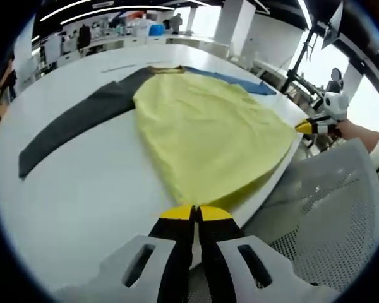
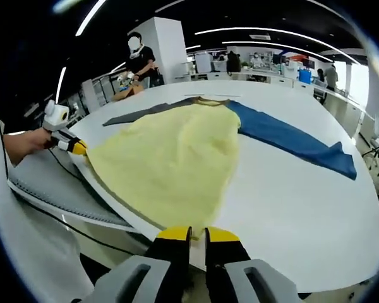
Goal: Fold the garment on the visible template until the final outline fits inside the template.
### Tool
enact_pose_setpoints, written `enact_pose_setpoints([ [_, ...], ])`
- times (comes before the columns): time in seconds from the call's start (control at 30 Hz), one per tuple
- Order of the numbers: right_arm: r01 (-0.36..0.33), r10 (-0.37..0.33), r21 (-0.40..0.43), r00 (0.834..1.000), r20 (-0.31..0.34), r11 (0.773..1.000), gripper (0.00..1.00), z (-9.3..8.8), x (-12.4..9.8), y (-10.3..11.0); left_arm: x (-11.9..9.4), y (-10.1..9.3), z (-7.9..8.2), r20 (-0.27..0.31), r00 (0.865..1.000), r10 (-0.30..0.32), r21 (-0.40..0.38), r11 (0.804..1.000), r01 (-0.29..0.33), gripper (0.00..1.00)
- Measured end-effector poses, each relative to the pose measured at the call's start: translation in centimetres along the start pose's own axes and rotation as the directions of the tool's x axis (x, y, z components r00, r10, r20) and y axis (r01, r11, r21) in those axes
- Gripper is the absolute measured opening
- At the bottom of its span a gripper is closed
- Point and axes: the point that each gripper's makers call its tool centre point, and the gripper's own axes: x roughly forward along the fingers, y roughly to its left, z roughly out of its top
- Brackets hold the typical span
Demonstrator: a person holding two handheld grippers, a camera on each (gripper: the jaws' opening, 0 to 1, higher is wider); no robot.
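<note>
A garment lies spread on the white table (image 1: pixel 82 208), its yellow body (image 1: pixel 202 126) facing up. A dark grey sleeve (image 1: pixel 76 123) runs off one side and a blue sleeve (image 2: pixel 290 139) off the other. My left gripper (image 1: pixel 196 213) is shut on the yellow hem at the table's near edge. My right gripper (image 2: pixel 198 235) is shut on the hem's other corner. Each shows in the other's view: the right gripper (image 1: pixel 306 126) at the hem's right corner, the left gripper (image 2: pixel 76 147) at its left corner, a hand behind each.
A mesh chair back (image 1: pixel 328 208) stands against the table's near edge, just under the hem. A person (image 2: pixel 139 60) stands at the far side. Benches with equipment (image 1: pixel 120 31) line the back of the room. The table (image 2: pixel 303 214) runs wide to either side of the garment.
</note>
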Motion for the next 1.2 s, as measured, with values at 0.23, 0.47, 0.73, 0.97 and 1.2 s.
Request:
enact_pose_setpoints([
  [0.23,-0.006,0.004,-0.050,0.999,-0.042,0.999,0.00,-0.9,0.6,0.4,0.0,-0.1,-0.1,-0.006,1.000,-0.001,0.003,1.000,0.001,0.00],
  [0.47,-0.008,0.006,-0.044,0.999,-0.044,0.999,0.00,-1.2,0.1,0.2,-0.2,-0.3,-0.6,-0.030,1.000,-0.007,0.028,1.000,0.007,0.00],
  [0.73,-0.007,0.003,-0.055,0.998,-0.063,0.998,0.00,-1.6,0.3,0.1,0.3,-0.7,-1.9,-0.095,0.995,-0.019,0.054,0.998,0.024,0.00],
  [0.97,-0.005,-0.003,-0.091,0.997,-0.078,0.996,0.00,-1.6,0.3,0.2,0.4,-0.7,-2.5,-0.125,0.992,-0.027,0.052,0.998,0.034,0.00],
  [1.2,-0.021,0.016,-0.069,0.997,-0.072,0.997,0.04,-1.0,0.1,0.1,0.3,-0.9,-2.5,-0.133,0.990,-0.045,0.014,0.999,0.047,0.12],
])
